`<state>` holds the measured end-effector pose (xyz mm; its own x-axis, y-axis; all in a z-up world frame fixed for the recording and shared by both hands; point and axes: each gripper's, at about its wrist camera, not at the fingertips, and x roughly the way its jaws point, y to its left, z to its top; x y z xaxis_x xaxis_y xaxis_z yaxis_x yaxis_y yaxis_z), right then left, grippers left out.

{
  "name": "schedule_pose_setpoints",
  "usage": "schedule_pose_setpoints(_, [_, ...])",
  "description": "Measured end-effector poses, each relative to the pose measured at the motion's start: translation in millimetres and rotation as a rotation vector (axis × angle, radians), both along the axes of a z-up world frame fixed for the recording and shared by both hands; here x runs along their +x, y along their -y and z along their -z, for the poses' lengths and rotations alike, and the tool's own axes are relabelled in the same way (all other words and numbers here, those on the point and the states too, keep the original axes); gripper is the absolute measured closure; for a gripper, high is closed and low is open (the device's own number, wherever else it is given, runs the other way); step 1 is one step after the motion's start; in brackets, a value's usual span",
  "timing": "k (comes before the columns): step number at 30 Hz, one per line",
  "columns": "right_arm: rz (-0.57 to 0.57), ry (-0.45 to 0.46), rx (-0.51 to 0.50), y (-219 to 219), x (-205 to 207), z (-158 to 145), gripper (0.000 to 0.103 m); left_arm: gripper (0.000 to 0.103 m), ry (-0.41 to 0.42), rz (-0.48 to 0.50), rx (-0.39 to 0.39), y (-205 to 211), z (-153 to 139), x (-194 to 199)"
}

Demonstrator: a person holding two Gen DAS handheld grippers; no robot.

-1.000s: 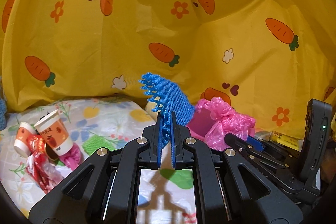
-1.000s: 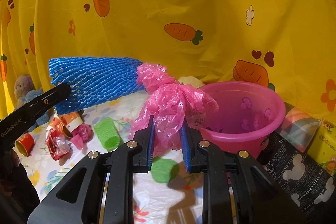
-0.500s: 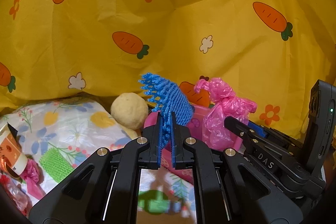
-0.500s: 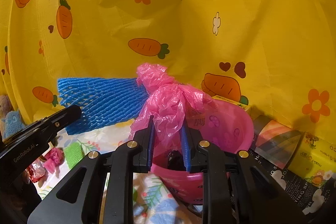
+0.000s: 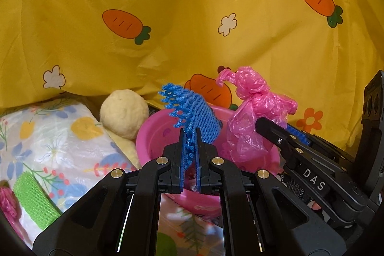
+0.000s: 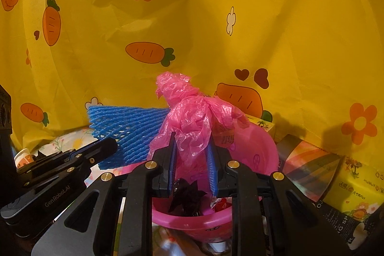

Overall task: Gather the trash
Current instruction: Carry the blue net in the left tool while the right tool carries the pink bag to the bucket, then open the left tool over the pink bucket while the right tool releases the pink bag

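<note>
My left gripper (image 5: 189, 136) is shut on a blue foam net sleeve (image 5: 192, 112), which sticks up over the pink plastic basin (image 5: 153, 131). My right gripper (image 6: 192, 143) is shut on a crumpled pink plastic bag (image 6: 194, 116) held above the same basin (image 6: 254, 148). In the right wrist view the blue net (image 6: 124, 128) and the left gripper (image 6: 105, 148) show at the left. In the left wrist view the pink bag (image 5: 252, 112) and the right gripper (image 5: 271, 126) show at the right. Dark and red scraps lie inside the basin.
A yellow carrot-print cloth (image 5: 168, 16) hangs close behind. A cream plush ball (image 5: 123, 110) sits left of the basin. A green foam net (image 5: 33, 200) and pink scrap (image 5: 7, 202) lie on the floral sheet (image 5: 60, 136). Boxes (image 6: 309, 167) stand right of the basin.
Both grippers have swung right toward the basin, which now sits right under them. The cups and wrappers at the left have slid out of the left wrist view. Both grips are unchanged.
</note>
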<state>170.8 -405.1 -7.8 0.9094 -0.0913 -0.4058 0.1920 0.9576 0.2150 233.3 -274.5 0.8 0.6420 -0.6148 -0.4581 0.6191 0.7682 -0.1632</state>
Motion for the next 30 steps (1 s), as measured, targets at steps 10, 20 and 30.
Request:
schedule_pose_setpoints(10, [0.017, -0.025, -0.002, 9, 7, 11, 0.079, 0.097, -0.050, 0.017, 0.018, 14, 17, 14])
schedule_pose_setpoints(20, [0.009, -0.040, -0.002, 10, 14, 17, 0.078, 0.097, -0.090, 0.056, 0.031, 22, 29, 21])
schedule_pose_setpoints(30, [0.023, -0.050, 0.009, 17, 17, 23, 0.062, 0.036, -0.086, 0.012, 0.015, 9, 30, 23])
